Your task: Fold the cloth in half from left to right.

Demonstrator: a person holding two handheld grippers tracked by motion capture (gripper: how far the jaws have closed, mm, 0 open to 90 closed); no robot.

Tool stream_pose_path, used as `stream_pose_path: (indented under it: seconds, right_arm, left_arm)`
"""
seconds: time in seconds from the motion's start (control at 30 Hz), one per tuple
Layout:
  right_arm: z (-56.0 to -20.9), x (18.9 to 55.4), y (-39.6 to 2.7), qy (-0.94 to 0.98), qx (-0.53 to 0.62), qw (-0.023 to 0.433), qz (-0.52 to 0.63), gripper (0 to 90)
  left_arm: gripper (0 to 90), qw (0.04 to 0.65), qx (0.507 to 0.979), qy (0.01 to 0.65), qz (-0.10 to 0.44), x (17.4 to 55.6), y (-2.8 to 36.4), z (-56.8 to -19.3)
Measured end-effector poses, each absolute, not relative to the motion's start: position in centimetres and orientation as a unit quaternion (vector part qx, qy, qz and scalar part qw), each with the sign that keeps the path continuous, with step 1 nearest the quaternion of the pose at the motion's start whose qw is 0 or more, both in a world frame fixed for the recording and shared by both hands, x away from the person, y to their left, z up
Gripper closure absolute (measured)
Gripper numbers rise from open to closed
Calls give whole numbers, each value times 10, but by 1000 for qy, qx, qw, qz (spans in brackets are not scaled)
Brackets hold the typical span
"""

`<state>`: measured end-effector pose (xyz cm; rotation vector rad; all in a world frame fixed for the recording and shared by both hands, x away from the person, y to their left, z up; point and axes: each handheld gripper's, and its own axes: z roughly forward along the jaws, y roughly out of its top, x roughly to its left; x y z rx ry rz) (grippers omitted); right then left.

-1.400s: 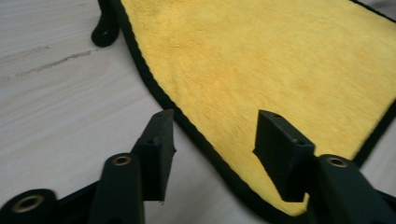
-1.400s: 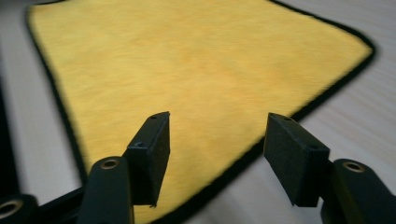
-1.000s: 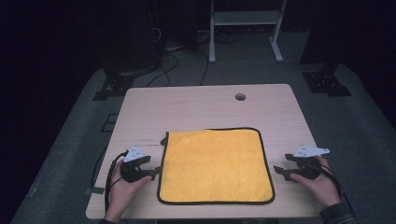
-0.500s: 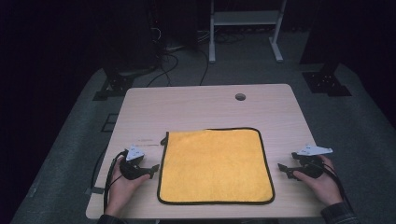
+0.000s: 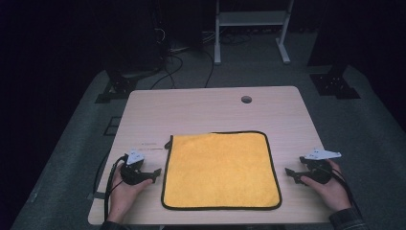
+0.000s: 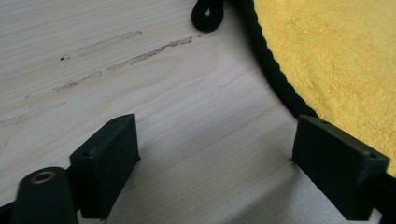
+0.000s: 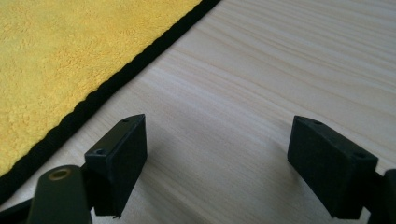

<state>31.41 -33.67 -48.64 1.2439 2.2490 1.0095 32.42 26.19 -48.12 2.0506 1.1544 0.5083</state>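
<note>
Moved: right gripper (image 5: 292,174) has slid outward since earlier.
Cloth: yellow microfibre cloth (image 5: 220,168) lies flat at table's (image 5: 201,108) six o'clock.
Grippers: left gripper (image 5: 152,175) at nine o'clock, right at three; both gaping, empty.
Progress: probably nothing begun.

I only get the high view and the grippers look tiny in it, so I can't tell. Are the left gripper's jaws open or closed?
Observer: Open wide. In the left gripper view, the left gripper has bare table between its jaws.
Operator: Is it touching the yellow cloth?
Observer: One jaw sits right at the black edge of the yellow cloth. I cannot tell if they touch.
Operator: And the other gripper?
Observer: The right gripper is open too, over bare wood. The cloth's edge runs off to one side, apart from both jaws.
</note>
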Motion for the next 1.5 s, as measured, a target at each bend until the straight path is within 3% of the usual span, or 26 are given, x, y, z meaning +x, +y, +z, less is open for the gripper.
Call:
stream_pose_path:
  seconds: [0.23, 0.47, 1.07, 1.2, 1.3, 1.33, 1.5]
  right_arm:
    - [-486, 314, -337, 800, 442, 189, 359, 188]
    - [-486, 314, -337, 800, 442, 188, 359, 187]
    - [-486, 314, -337, 801, 440, 188, 360, 186]
    - [-486, 314, -337, 801, 440, 188, 359, 186]
    - [-486, 314, -337, 801, 439, 189, 359, 187]
    - [-486, 314, -337, 801, 440, 188, 359, 187]
    - [-486, 314, -337, 801, 440, 188, 359, 187]
  left_arm:
    - [335, 389, 790, 439, 180, 326, 261, -475]
    - [422, 405, 790, 431, 159, 328, 252, -471]
    - [519, 403, 807, 405, 151, 336, 222, -480]
    - [595, 400, 809, 398, 161, 336, 216, -481]
    - [727, 401, 809, 398, 160, 337, 211, -481]
    - [812, 401, 809, 399, 158, 337, 209, -481]
    - [857, 402, 805, 411, 146, 337, 209, -480]
